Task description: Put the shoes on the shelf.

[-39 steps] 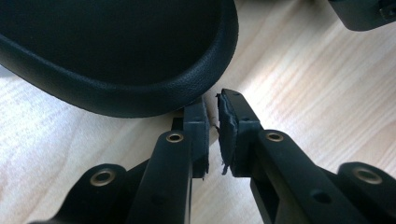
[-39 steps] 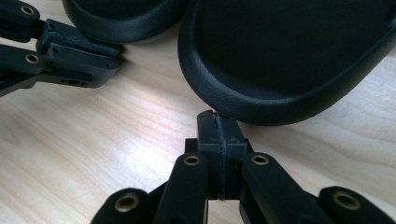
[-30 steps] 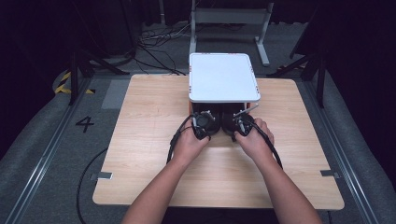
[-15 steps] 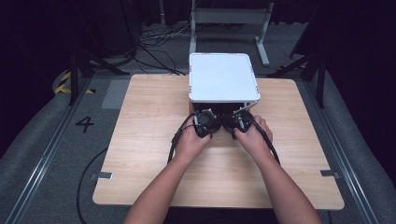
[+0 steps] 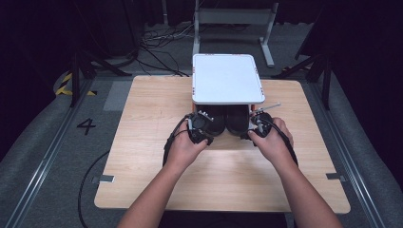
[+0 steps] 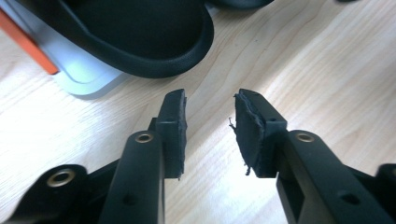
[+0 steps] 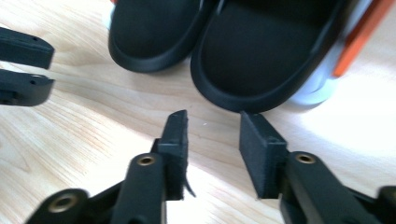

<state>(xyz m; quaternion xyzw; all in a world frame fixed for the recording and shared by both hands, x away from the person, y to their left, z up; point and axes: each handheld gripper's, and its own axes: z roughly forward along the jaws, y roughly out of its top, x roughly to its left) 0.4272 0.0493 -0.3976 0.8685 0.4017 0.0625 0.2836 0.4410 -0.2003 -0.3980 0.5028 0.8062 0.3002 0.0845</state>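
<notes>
Two black shoes [image 5: 227, 121] sit side by side on the table [image 5: 142, 118], heels toward the person, toes tucked under a white rack [image 5: 227, 78] with orange posts. Left gripper [image 6: 208, 128] hovers just near of the left shoe [image 6: 140, 37], jaws having just been opening, nothing between them. Right gripper [image 7: 212, 140] likewise faces the right shoe [image 7: 266, 56], jaws parted and just opened, empty. Judged step: shoes just let go, pushed partway under the rack. Next move likely calls for backing both hands off, or nudging the heels farther in.
</notes>
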